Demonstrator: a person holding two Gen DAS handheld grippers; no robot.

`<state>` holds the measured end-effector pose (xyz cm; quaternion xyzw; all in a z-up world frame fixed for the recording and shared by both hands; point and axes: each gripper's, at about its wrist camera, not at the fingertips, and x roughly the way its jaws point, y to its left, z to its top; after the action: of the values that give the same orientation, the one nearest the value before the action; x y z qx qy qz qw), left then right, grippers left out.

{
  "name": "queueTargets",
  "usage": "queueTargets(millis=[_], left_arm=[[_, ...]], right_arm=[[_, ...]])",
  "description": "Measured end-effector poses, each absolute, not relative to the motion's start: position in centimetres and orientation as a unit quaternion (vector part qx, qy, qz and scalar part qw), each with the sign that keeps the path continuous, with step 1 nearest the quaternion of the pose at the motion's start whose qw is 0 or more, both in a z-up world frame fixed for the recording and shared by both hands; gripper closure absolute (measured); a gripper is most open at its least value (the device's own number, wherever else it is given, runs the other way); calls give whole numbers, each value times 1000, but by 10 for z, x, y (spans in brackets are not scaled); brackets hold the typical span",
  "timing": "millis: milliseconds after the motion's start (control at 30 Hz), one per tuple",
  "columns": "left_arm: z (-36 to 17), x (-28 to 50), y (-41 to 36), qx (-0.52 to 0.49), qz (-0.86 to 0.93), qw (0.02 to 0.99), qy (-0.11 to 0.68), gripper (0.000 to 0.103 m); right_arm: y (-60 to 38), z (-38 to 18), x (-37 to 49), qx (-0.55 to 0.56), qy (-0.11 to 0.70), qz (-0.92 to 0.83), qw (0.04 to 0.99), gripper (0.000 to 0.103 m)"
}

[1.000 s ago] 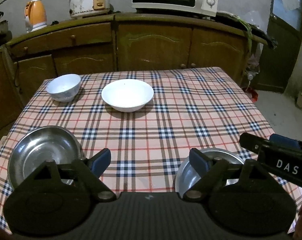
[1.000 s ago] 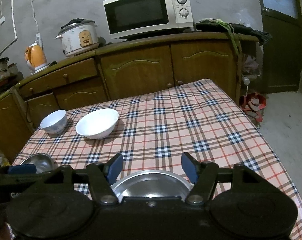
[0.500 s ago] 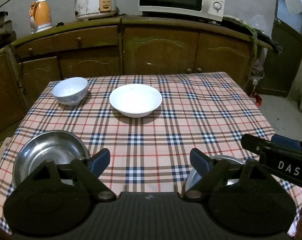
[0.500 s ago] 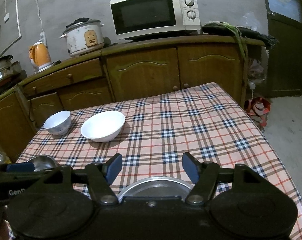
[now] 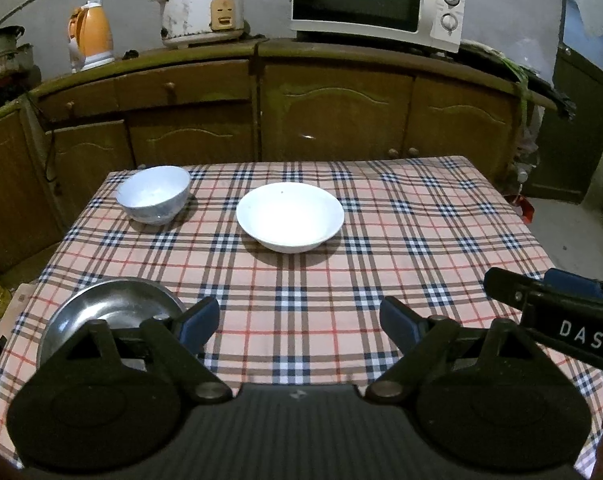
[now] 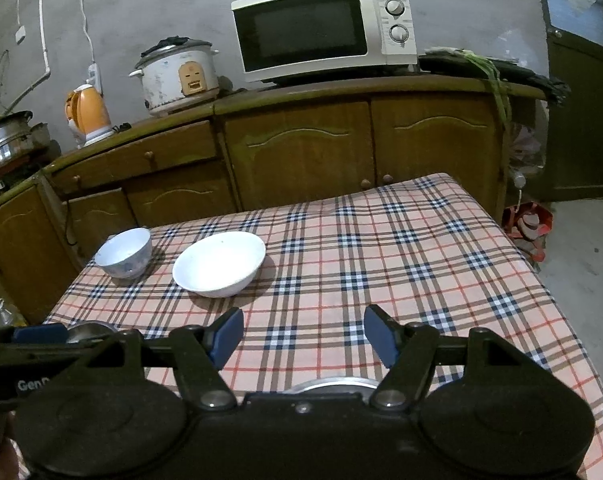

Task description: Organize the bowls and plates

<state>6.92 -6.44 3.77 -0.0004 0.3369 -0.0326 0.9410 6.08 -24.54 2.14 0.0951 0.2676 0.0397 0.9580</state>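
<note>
A plaid tablecloth in pink, navy and brown fills the middle of both views. Behind it, across the upper half, runs a brown wooden cabinet with arched door panels and small round knobs. On its top, upper right of centre, sits a white microwave with two dials; left of it, a worn white rice cooker — then an orange kettle further left. At the far left edge, metal pots are stacked. A dark green door stands at the upper right, and low beside the cabinet's right end lies a red bag on the grey floor.
</note>
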Motion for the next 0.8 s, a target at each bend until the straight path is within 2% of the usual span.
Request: queueTargets(millis=[800], left_arm=[[30,126,-30,-10,-1,939,343,13]], right_arm=[[-223,16,126,94,279,59,954,23]])
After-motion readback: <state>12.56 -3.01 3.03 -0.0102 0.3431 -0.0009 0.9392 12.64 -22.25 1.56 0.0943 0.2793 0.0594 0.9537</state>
